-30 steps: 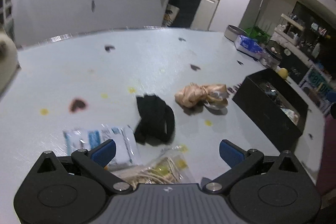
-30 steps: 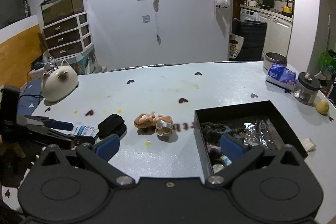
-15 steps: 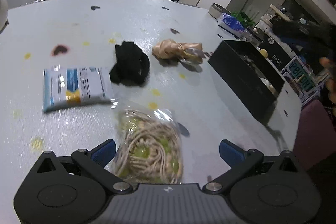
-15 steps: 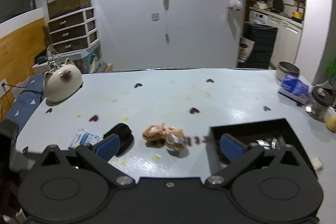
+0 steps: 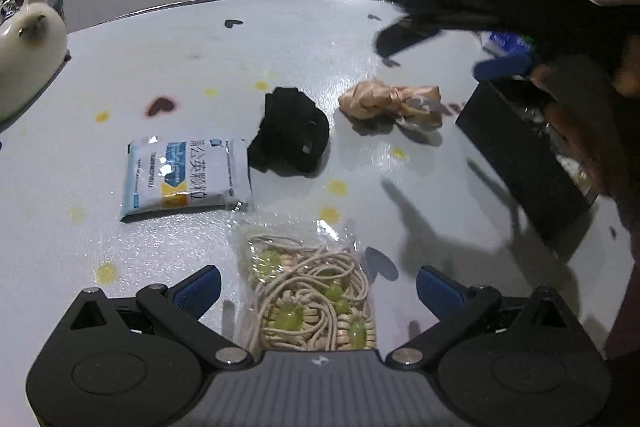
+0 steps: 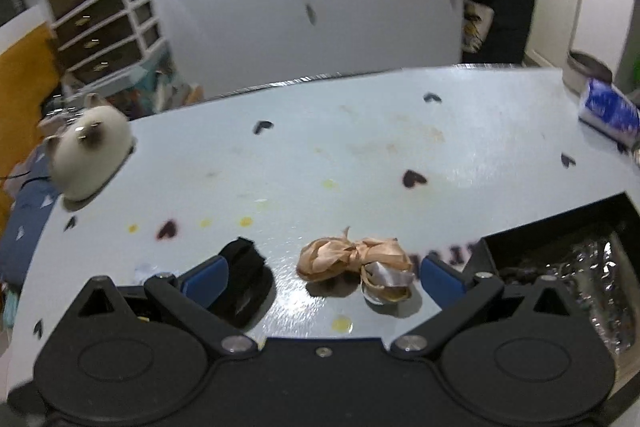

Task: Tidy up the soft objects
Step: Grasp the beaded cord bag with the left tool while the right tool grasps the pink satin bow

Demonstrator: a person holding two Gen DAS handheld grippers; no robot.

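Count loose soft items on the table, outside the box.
4: cord bag between the left tongs; packet; black cloth beside it; ribbon bundle near the box. The tongs may hide others.

Closest to the left tool (image 5: 318, 287), partly between its fingers: a clear bag of cream cords with yellow-green beads (image 5: 310, 301), flat on the counter (image 5: 168, 39). Just ahead and left of it: a white and blue sachet (image 5: 186, 177), flat, printed side up. Touching the sachet's right edge: a crumpled black fabric bundle (image 5: 290, 135). Farther right, apart from the bundle: a knotted peach ribbon bundle (image 5: 390, 101) with a clear wrapped end, directly ahead of the right tool (image 6: 322, 275). Right again: an open black box (image 5: 524, 157) with dark and shiny items inside.
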